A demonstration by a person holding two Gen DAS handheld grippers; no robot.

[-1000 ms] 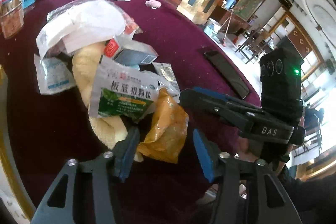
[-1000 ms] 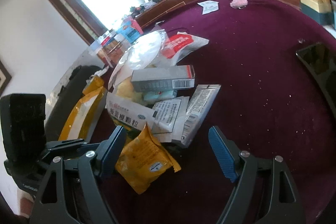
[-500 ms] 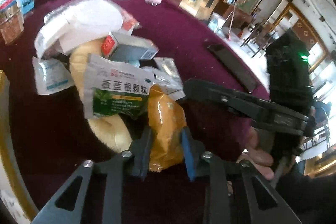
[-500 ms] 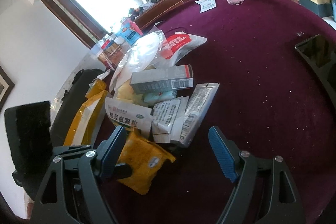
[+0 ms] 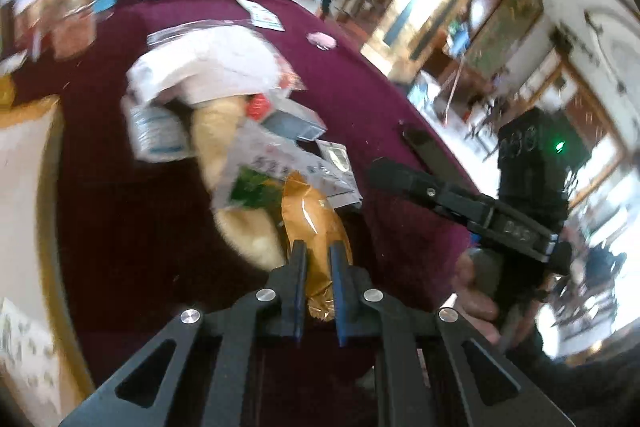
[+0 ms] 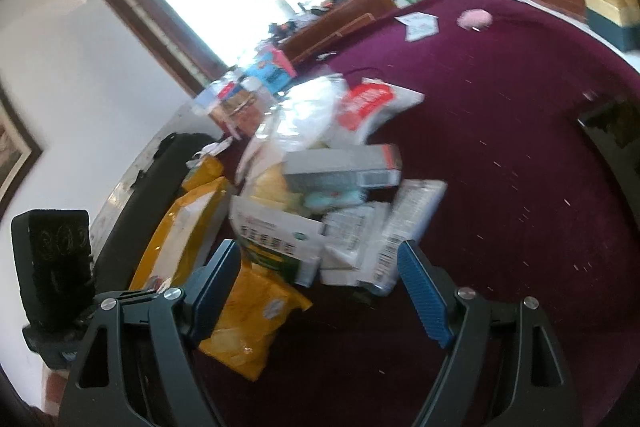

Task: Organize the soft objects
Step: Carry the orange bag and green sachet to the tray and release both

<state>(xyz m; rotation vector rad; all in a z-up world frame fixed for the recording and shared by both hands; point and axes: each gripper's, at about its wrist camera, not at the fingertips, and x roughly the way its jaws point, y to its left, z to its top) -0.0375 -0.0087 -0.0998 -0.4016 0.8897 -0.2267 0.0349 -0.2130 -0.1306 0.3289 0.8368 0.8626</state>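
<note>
A pile of soft packets lies on the maroon tablecloth (image 5: 120, 219). My left gripper (image 5: 318, 259) is shut on a yellow-orange packet (image 5: 310, 223) at the pile's near edge; the packet also shows in the right wrist view (image 6: 252, 319). Behind it lie a white and green herbal sachet (image 5: 256, 171), a cream soft object (image 5: 220, 135) and a large white packet in clear plastic (image 5: 204, 67). My right gripper (image 6: 320, 287) is open and empty, its blue pads (image 6: 424, 299) hovering just before the white sachets (image 6: 360, 247). A grey box (image 6: 340, 167) lies on top of the pile.
A black phone (image 5: 432, 151) lies on the cloth right of the pile. A yellow-edged bag (image 6: 180, 227) and snack boxes (image 6: 264, 71) stand at the left. A small pink object (image 6: 474, 19) and a white card (image 6: 418, 25) lie far back.
My left gripper moved up to the yellow-orange packet and closed on it, then drew it slightly out of the pile. My right gripper stayed open and shifted a little.
</note>
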